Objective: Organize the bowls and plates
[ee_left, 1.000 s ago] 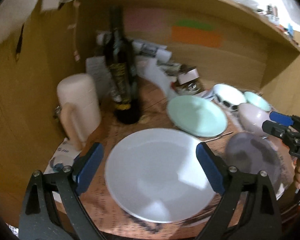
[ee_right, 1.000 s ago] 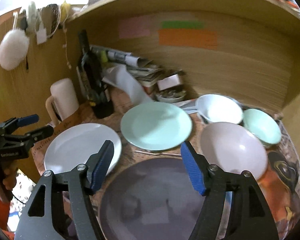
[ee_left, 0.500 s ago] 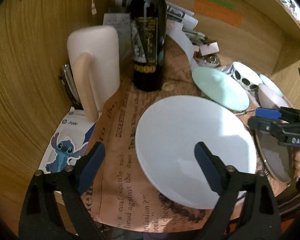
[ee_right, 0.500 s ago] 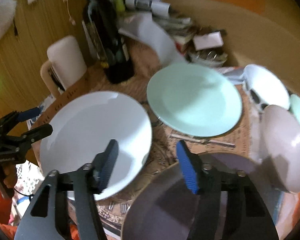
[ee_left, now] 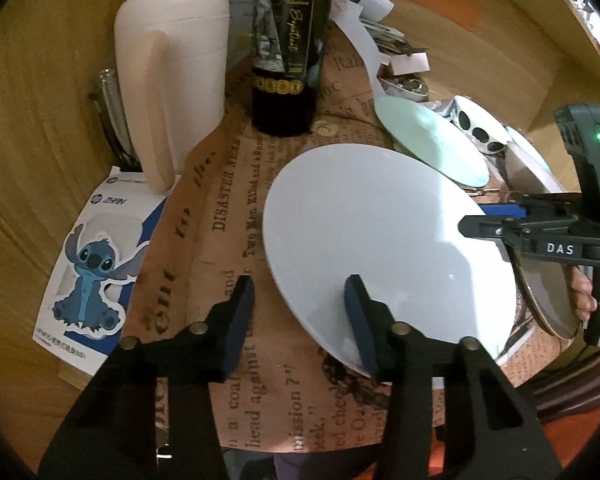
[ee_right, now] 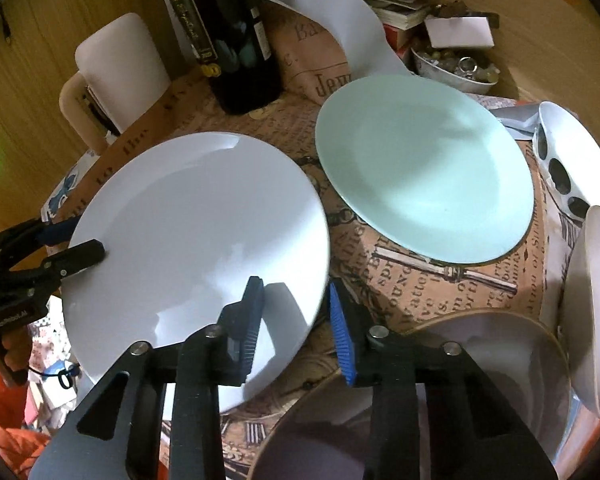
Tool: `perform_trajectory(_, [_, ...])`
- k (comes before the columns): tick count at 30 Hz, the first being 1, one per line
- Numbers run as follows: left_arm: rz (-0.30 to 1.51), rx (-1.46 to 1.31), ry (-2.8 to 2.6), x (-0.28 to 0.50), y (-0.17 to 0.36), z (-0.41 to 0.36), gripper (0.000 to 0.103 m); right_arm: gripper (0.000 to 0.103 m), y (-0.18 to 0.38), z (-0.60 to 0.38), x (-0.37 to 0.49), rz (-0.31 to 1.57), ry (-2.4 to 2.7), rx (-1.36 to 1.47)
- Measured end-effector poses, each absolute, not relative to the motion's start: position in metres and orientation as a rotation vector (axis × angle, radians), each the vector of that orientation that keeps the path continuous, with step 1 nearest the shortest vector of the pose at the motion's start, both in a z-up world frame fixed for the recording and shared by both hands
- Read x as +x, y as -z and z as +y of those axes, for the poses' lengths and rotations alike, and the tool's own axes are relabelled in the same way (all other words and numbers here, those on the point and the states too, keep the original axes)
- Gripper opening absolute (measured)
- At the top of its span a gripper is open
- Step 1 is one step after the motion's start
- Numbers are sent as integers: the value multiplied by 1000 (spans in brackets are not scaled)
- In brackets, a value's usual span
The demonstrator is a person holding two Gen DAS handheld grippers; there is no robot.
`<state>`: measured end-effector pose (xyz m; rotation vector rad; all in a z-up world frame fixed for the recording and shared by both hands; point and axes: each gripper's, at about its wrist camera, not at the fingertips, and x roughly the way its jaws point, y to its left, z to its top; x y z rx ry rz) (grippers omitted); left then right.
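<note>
A large white plate point(ee_left: 384, 248) lies on the newsprint tablecloth, also in the right wrist view point(ee_right: 196, 236). My left gripper point(ee_left: 300, 312) is open with its jaws astride the plate's near-left rim. My right gripper point(ee_right: 294, 312) is open astride the plate's opposite rim; it also shows in the left wrist view point(ee_left: 496, 220). A mint green plate point(ee_right: 424, 168) lies behind, a grey plate point(ee_right: 460, 400) in front on the right. A white bowl with black dots point(ee_right: 576, 160) and a pale pink bowl point(ee_right: 596, 312) stand at the right.
A dark wine bottle point(ee_left: 288, 48) and a cream mug point(ee_left: 172, 68) stand behind the white plate on the left. A small bowl of trinkets point(ee_right: 456, 68), papers and books crowd the back. A Stitch card point(ee_left: 92, 264) lies at the left. Wooden walls enclose the desk.
Both grippers have moved down and in onto the white plate from opposite sides, and their jaws have narrowed around its rim. The plate has not moved.
</note>
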<state>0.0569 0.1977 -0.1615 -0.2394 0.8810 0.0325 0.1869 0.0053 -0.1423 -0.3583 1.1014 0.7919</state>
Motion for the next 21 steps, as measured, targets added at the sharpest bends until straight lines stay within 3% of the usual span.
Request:
perform_trajectory(4, [887,-262,5,59,161,195,34,28,144,5,187,1100,-792,-354])
perform_trajectory(21, [846,-239,-58,61,147,186,34,25,133,-5,181,1020,-757,-265])
